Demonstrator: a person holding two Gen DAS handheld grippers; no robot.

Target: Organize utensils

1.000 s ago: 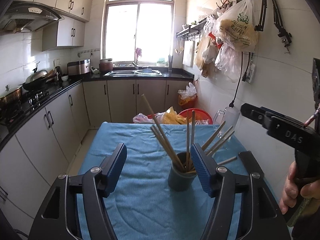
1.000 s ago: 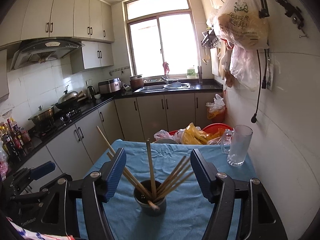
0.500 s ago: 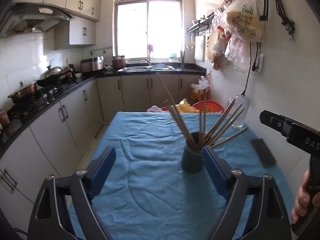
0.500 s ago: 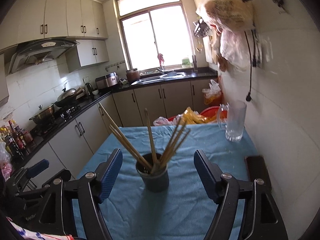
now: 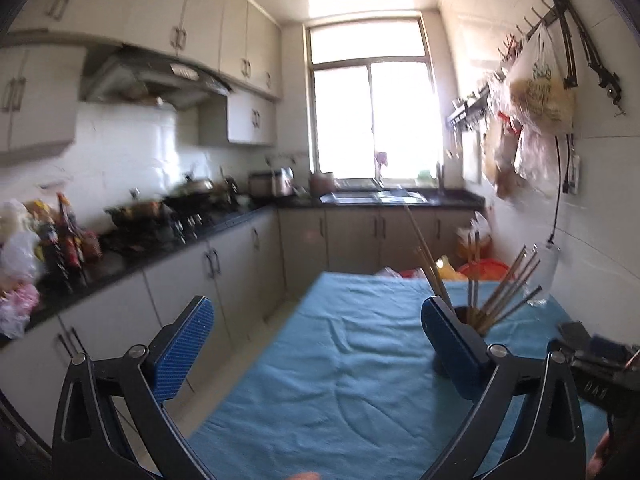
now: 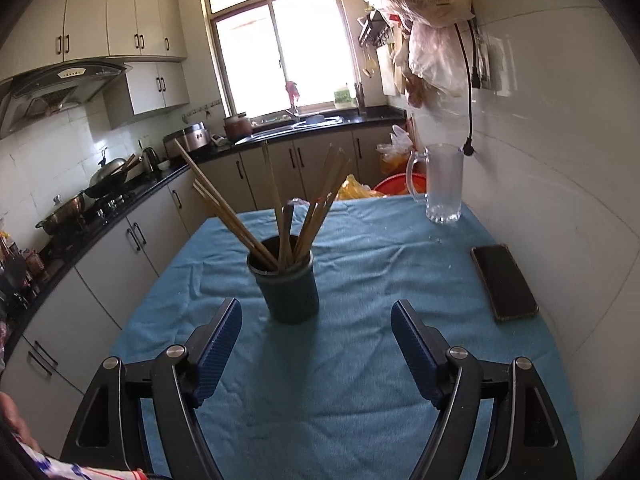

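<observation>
Dark cup (image 6: pixel 291 288) of chopsticks (image 6: pixel 280 216): on blue-clothed worktop (image 6: pixel 360 360), just ahead of right claw (image 6: pixel 316 344), beside left claw (image 5: pixel 316 344); both claws opening, nothing between their jaws

Bare blue tablecloth (image 6: pixel 360 360) open between near edge and dark round cup (image 6: pixel 292 288) bristling with splayed wooden chopsticks (image 6: pixel 304 216). Right side narrowed by flat black phone (image 6: pixel 503 282), clear glass mug (image 6: pixel 442 182) and white tiled wall (image 6: pixel 560 184).

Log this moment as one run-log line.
left gripper: opening, empty | right gripper: opening, empty, short of holder | chopsticks: in holder | cloth: phone, glass mug
</observation>
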